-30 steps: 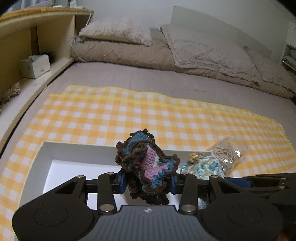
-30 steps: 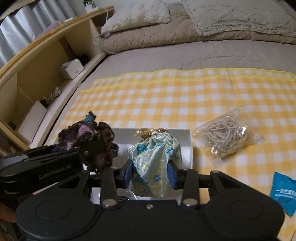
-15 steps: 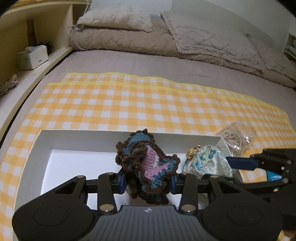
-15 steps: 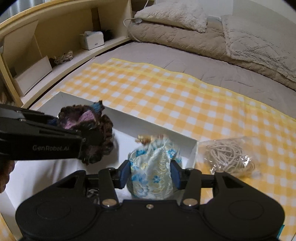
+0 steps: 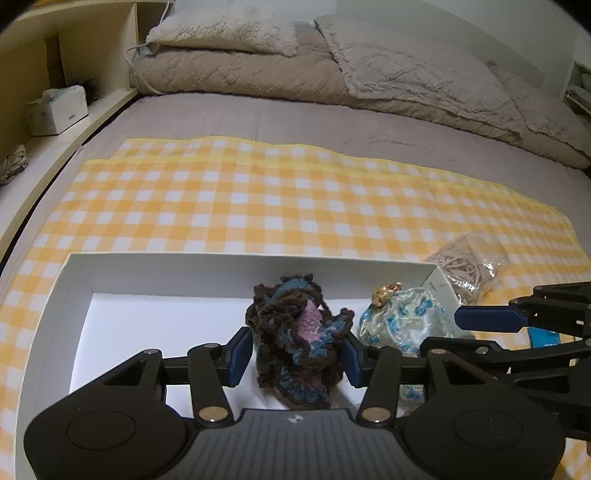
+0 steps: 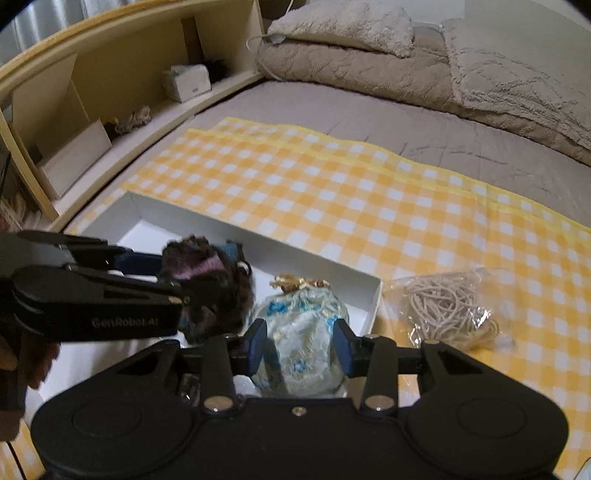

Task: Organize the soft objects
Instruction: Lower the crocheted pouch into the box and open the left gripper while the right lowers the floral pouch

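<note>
A white open box lies on a yellow checked cloth. Inside it a brown, blue and pink crochet piece sits between the pads of my left gripper. Those jaws are opening, and a thin gap shows at the left pad. At the box's right end stands a pale blue flowered pouch with a gold tie. My right gripper is closing on it, with both pads against its sides. The left wrist view shows the pouch too, partly hidden behind the right gripper's fingers.
A clear bag of beige cord lies on the cloth just right of the box. A blue packet shows behind the right gripper. A wooden shelf with a tissue box runs along the left. Pillows lie at the far end.
The left jaws have spread off the crochet piece, which now rests lower in the box. The right gripper has rolled, loosened briefly and come back against the pouch.
</note>
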`<state>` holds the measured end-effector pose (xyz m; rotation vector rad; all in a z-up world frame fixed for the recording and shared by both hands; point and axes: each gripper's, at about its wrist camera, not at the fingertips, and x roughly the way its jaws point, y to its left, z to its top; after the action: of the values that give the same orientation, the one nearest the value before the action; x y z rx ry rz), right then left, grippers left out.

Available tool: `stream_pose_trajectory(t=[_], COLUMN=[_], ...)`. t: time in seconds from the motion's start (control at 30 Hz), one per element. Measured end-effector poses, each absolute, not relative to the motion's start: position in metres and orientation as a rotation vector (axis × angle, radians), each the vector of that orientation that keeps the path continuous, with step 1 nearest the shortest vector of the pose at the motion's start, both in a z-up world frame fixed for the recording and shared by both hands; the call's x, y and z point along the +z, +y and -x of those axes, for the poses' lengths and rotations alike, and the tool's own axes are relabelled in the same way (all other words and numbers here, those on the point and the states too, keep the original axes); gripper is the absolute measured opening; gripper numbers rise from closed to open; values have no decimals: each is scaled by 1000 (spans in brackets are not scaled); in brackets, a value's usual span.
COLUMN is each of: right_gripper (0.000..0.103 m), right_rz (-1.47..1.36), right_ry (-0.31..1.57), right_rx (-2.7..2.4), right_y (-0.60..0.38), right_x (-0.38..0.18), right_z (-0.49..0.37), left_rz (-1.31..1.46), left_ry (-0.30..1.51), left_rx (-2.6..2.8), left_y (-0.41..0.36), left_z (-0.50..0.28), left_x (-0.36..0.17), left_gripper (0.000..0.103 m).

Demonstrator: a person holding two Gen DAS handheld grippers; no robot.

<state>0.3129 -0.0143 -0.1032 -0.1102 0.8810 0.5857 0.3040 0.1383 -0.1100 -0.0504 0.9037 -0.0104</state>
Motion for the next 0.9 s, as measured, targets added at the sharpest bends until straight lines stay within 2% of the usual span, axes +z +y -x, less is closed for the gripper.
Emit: stream_pose_trajectory(t=[0.23, 0.3, 0.47, 0.7, 0.9], right_gripper=[41, 41, 41, 41, 50], right_rz=[115, 129, 108, 85, 76], right_ry=[891, 890, 880, 847, 815], right_rx=[586, 584, 576, 550, 514], right_y=[-11, -10, -12, -22, -33], right_x=[-109, -111, -106, -90, -76], right_z=[-311, -309, -307, -297, -285], left_rz=[57, 60, 65, 61, 55], left_ry=[907, 901, 890, 868, 848], left_rx=[-2, 3, 14, 28, 43], left_y=[138, 138, 139, 136, 135], left_z=[-302, -300, -292, -275, -259], left_x=[-107, -105, -97, -80, -66], left_gripper=[54, 61, 66, 68, 74])
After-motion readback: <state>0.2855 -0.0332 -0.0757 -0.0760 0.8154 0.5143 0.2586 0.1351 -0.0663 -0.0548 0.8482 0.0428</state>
